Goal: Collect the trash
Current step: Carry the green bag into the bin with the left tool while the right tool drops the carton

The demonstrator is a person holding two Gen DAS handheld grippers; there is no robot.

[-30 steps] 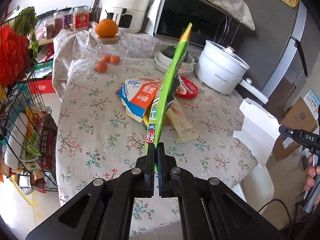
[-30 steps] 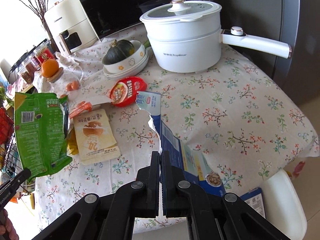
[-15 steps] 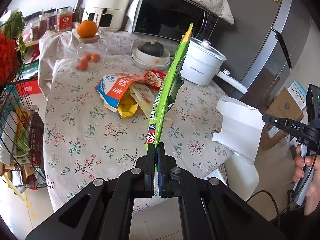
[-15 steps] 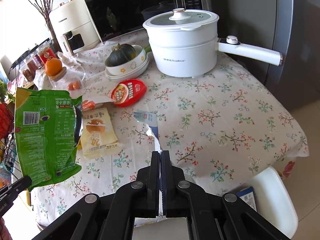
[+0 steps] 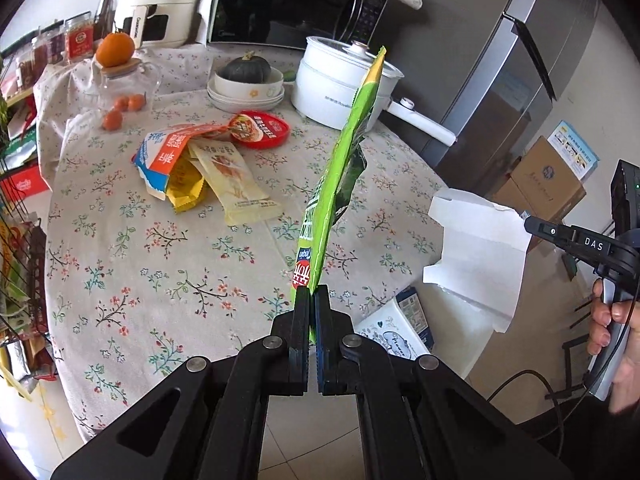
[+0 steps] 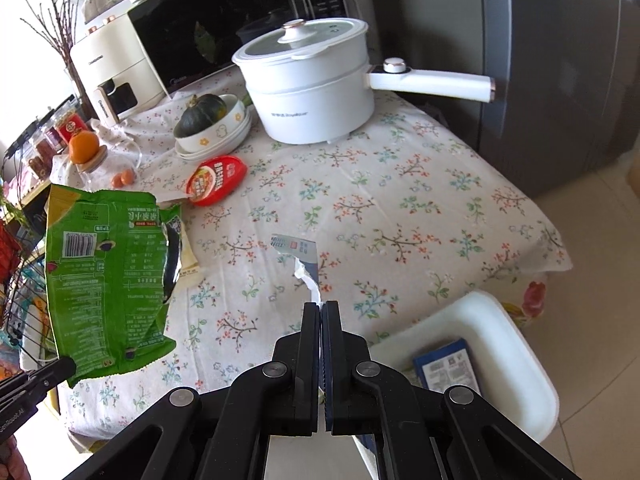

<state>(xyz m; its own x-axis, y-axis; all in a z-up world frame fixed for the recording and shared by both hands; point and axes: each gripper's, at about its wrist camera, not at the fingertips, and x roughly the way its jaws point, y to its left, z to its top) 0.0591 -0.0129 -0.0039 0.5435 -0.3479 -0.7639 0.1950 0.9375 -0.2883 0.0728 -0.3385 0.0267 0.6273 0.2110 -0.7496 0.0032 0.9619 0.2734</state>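
My left gripper (image 5: pixel 312 294) is shut on a green snack bag (image 5: pixel 340 172), held upright off the table's front edge; the bag also shows in the right wrist view (image 6: pixel 108 276). My right gripper (image 6: pixel 321 308) is shut on a torn white and blue carton (image 6: pixel 302 256), seen edge on; in the left wrist view the carton (image 5: pixel 476 256) hangs above a white bin (image 6: pixel 500 344) beside the table. A blue box (image 6: pixel 448 364) lies in the bin. On the tablecloth lie a blue-orange wrapper (image 5: pixel 168 152), a yellow packet (image 5: pixel 186 192), a beige pouch (image 5: pixel 236 184) and a red lid (image 5: pixel 260 128).
A white electric pot (image 6: pixel 316 80) with a long handle, a bowl stack with a squash (image 6: pixel 212 120), a jar topped by an orange (image 5: pixel 116 60), a microwave (image 5: pixel 296 0) and an air fryer (image 5: pixel 148 4) stand at the back. A wire rack (image 5: pixel 16 264) stands left, a fridge (image 5: pixel 540 60) right.
Both grippers have pulled back from the table towards its front right, each carrying its item. The carton has come off the table and now hangs over the white bin.
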